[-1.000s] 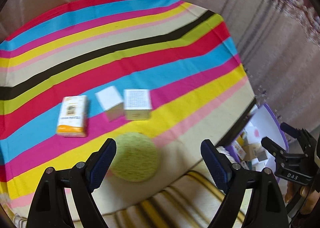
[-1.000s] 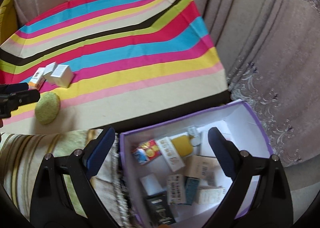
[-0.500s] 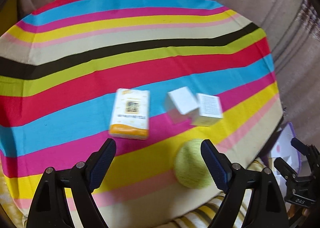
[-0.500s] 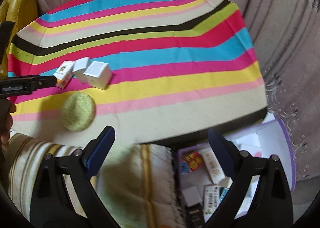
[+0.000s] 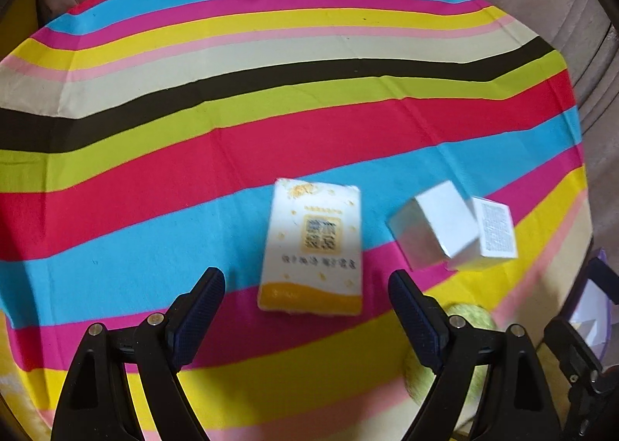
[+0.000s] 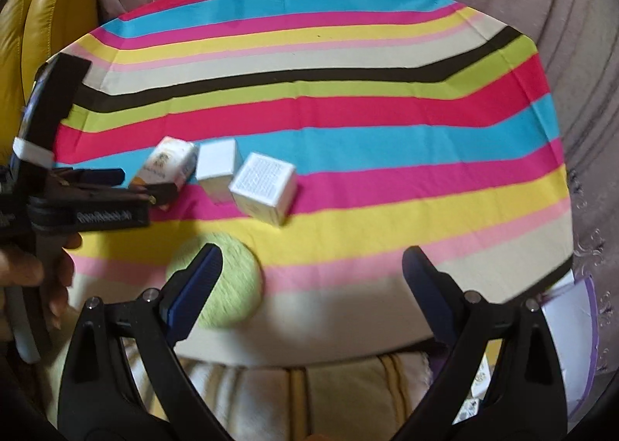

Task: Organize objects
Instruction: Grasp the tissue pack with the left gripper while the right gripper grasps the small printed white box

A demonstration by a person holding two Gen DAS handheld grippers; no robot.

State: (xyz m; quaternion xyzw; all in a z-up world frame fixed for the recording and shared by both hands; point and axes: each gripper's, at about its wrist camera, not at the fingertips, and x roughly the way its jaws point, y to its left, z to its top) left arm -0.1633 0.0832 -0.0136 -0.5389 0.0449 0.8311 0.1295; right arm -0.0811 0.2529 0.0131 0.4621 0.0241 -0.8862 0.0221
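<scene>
A white and orange box [image 5: 313, 247] lies flat on the striped tablecloth [image 5: 154, 154], just ahead of my open, empty left gripper [image 5: 305, 309]. Right of it stand a plain white box [image 5: 445, 224] and a printed white box [image 5: 497, 232], touching. A round green pad [image 5: 472, 325] lies behind my left gripper's right finger. In the right wrist view the same orange box [image 6: 166, 166], plain box [image 6: 216, 166], printed box [image 6: 265, 185] and green pad [image 6: 228, 278] show. My right gripper [image 6: 309, 286] is open and empty, above the table's near edge. The left gripper [image 6: 112, 185] reaches in from the left.
A purple-edged storage box [image 6: 572, 325] with several small packages sits below the table's right corner. A striped cushion [image 6: 309, 394] lies under my right gripper. A yellow seat [image 6: 46, 15] stands at the far left. Beige curtains [image 6: 580, 54] hang behind the table.
Both grippers have swung left. My left gripper now faces the orange box instead of the green pad. My right gripper has left the storage box and now faces the table.
</scene>
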